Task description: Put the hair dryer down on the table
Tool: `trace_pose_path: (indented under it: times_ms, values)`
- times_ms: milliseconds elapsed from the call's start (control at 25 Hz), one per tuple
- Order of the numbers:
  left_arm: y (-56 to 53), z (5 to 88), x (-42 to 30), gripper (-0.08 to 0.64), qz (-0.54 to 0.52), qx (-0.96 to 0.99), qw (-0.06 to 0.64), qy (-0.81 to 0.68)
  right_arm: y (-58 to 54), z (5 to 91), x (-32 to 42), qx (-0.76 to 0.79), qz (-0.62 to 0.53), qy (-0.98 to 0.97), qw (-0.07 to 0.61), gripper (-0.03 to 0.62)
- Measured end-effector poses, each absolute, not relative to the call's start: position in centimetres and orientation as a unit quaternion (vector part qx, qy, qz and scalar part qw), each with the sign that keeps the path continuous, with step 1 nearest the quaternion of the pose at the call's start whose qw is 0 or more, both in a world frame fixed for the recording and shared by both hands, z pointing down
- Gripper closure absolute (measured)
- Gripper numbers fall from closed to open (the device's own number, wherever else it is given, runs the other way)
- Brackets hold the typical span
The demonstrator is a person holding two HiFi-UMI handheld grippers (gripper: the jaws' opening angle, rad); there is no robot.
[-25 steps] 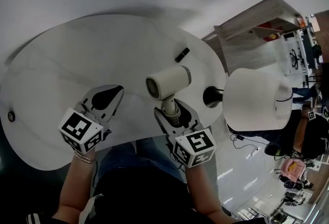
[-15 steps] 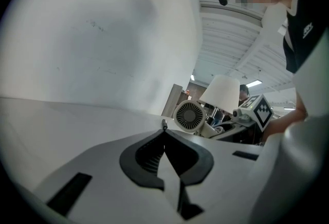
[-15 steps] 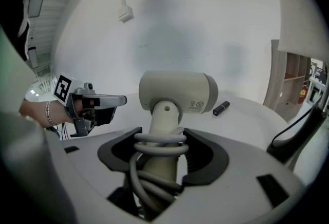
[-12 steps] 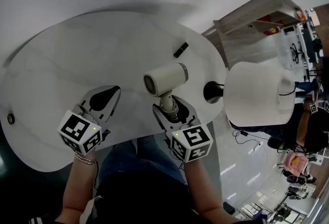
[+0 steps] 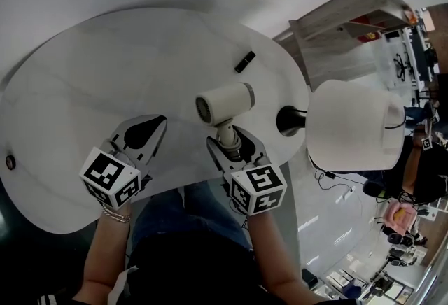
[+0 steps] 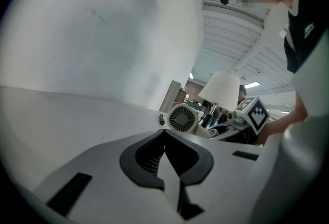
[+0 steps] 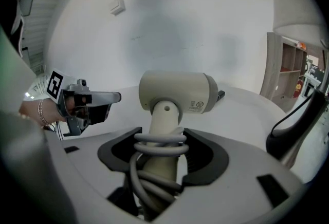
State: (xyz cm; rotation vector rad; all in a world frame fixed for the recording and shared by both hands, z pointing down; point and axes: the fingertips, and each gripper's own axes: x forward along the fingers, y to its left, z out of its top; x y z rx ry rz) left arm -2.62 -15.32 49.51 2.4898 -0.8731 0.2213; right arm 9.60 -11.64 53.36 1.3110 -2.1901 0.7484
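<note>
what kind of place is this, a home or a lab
Likely an open lab or office hall, not a home: wooden shelving, other people nearby, a glossy floor beyond the white table.

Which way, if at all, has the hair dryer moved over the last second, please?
Yes, slightly: the hair dryer has drawn away from the small black object, toward the table's near edge.

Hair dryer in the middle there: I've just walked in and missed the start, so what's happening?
A person works at a white table with a gripper in each hand. The right gripper clamps the hair dryer by its cord-wrapped handle, holding it upright, not yet laid down. The left gripper is shut and empty beside it.
</note>
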Motion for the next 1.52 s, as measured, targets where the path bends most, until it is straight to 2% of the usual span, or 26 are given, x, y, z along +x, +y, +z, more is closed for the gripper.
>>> trace_pose_path:
  times_ms: [1520]
  values:
    - [-15.1,52.1,-2.1,0.548,0.114,0.911,0.263,-0.298,-12.6,57.7,10.3,0.488,0.293,-0.773,0.28,0.327]
